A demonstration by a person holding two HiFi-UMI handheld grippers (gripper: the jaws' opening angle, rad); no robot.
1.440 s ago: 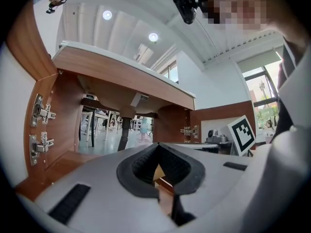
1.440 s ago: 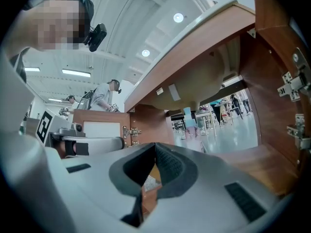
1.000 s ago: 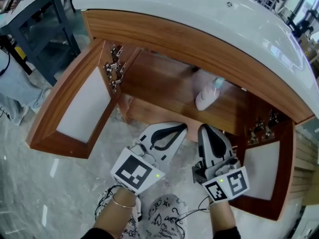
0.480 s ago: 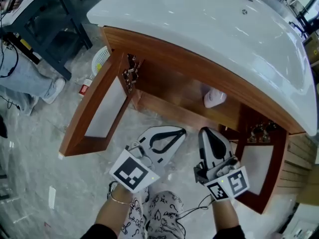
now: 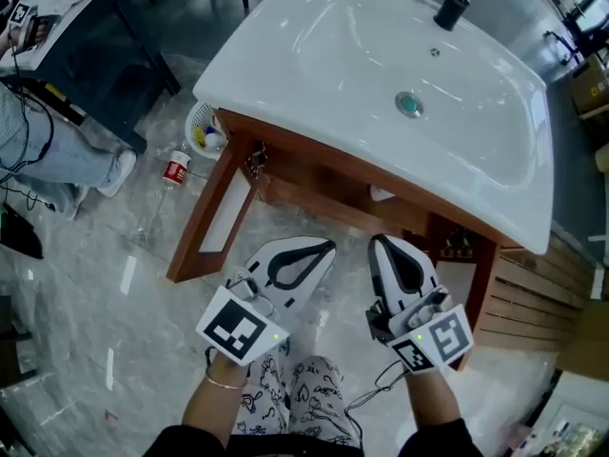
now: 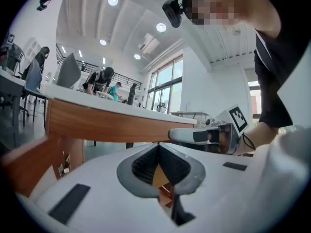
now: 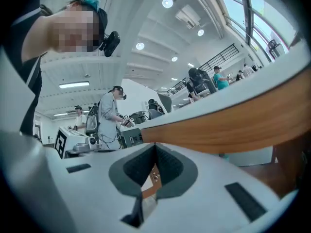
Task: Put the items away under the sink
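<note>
Jaws of left gripper (image 5: 319,250) and right gripper (image 5: 383,246) sit together, empty (facing the open cabinet (image 5: 314,168)).

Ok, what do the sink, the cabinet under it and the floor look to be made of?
Sink: glossy white, probably ceramic or cast resin; light glares in streaks off its smooth surface.
Cabinet: reddish-brown wood or veneer with a satin finish and faint grain-like streaks.
Floor: polished grey stone or marble-look tile, veined and mirroring the lamps.
</note>
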